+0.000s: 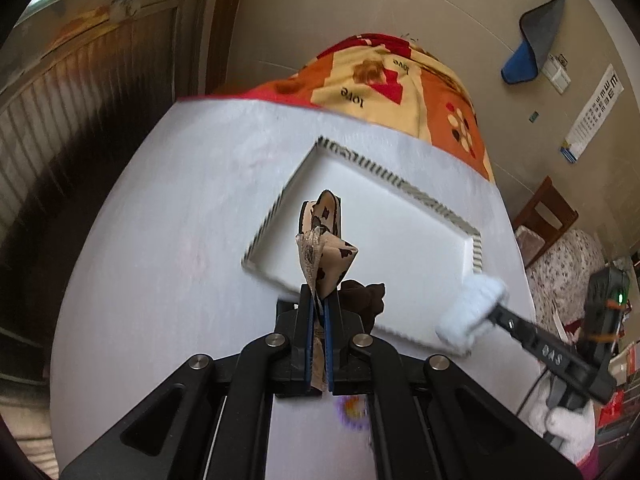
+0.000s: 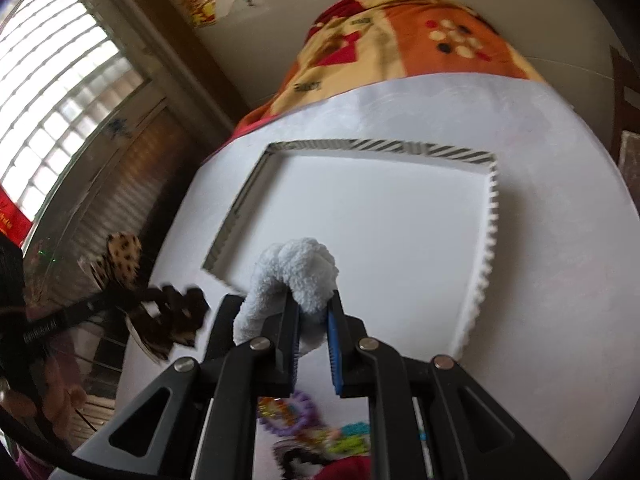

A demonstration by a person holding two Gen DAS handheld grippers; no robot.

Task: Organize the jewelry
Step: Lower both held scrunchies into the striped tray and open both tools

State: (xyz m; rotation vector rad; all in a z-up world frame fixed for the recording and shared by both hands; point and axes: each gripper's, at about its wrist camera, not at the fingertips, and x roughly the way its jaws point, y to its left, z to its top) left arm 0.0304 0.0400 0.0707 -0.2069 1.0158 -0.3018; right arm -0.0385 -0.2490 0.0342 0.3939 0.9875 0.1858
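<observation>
Hovering above the white tray (image 1: pixel 404 240), both grippers carried soft hair pieces over the white table (image 1: pixel 168 248). The left gripper (image 1: pixel 319 312) had its jaws pressed together on a beige fabric bow (image 1: pixel 326 248) with dark blotches; the cloth stood up from between the blue pads, and a dark brown part of it hung just to the right of the fingers. In the left wrist view that bow lay in front of the tray's near left corner.

The right gripper (image 2: pixel 312 312) pinched a fluffy white scrunchie (image 2: pixel 298 280), the tuft bulging above the fingers and a fold drooping over the left finger. Seen from the right wrist, the scrunchie sat over the tray's near left corner; seen from the left wrist, it (image 1: pixel 472 312) was at the tray's near right corner, with a white-gloved hand (image 1: pixel 560 424) on the handle behind it.

The tray, edged with a black-and-white striped rim (image 2: pixel 380 148), was bare inside. On the table nearer than the tray, beneath the right gripper, lay a blurred heap of bright hair ties (image 2: pixel 304 420) in purple, orange and green. Beyond the tray's far side, an orange patterned blanket (image 2: pixel 420 36) covered something behind the table.
</observation>
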